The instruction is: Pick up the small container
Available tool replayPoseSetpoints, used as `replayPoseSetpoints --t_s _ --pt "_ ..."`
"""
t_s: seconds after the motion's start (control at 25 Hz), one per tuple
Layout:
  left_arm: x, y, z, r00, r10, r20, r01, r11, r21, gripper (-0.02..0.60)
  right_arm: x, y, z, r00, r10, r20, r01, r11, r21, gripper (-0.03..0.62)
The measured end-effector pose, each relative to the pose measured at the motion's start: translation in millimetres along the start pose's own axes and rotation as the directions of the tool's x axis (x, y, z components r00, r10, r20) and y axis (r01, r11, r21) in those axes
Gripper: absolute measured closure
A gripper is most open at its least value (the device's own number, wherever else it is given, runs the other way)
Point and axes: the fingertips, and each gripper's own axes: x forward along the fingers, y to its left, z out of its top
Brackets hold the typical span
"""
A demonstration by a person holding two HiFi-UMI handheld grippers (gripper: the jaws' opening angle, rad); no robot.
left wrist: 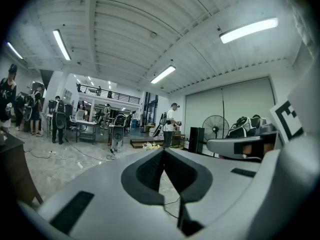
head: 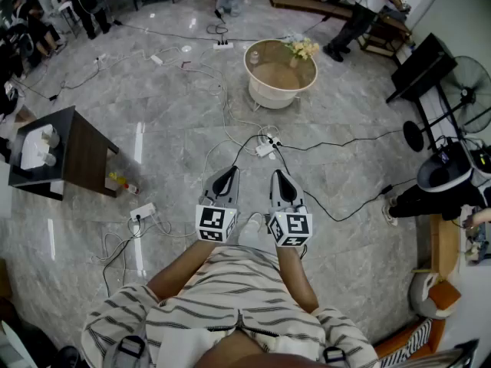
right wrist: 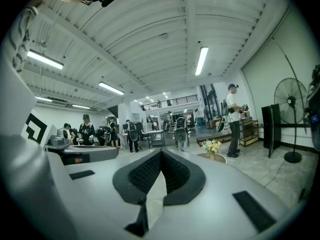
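Note:
I hold both grippers side by side in front of my body, roughly level and high over the marble floor. My left gripper [head: 228, 172] [left wrist: 163, 150] is shut with nothing between its jaws. My right gripper [head: 278, 176] [right wrist: 161, 151] is shut too, and empty. Ahead stands a round cream table [head: 263, 92] [right wrist: 219, 156] with a bunch of flowers [head: 301, 48] [right wrist: 211, 146] and a small clear container [head: 254, 55] on top. It is well beyond both grippers. Small white cups [head: 51, 138] sit on a dark side table [head: 83, 158] at the left.
Cables and power strips [head: 265, 148] [head: 143, 211] lie across the floor between me and the round table. A standing fan [head: 469, 90] and dark equipment stand at the right. Several people stand at the far end of the hall, one [head: 357, 14] beside low wooden benches.

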Motion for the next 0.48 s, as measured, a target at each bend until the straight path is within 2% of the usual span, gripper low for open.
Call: replayPoseSetpoints --t_s 0.32,0.48 --pt "67 -8 7 1.0 0.015 -0.01 -0.014 1.0 0.027 0.581 46 -73 12 1.0 -0.016 0.017 0.015 0.998 0.055 0.588" --pt "105 -9 12 1.0 0.024 -0.002 -0.024 0.997 0.068 0.581 79 -101 19 1.0 0.013 0.016 -0.014 0.998 0.06 0.585"
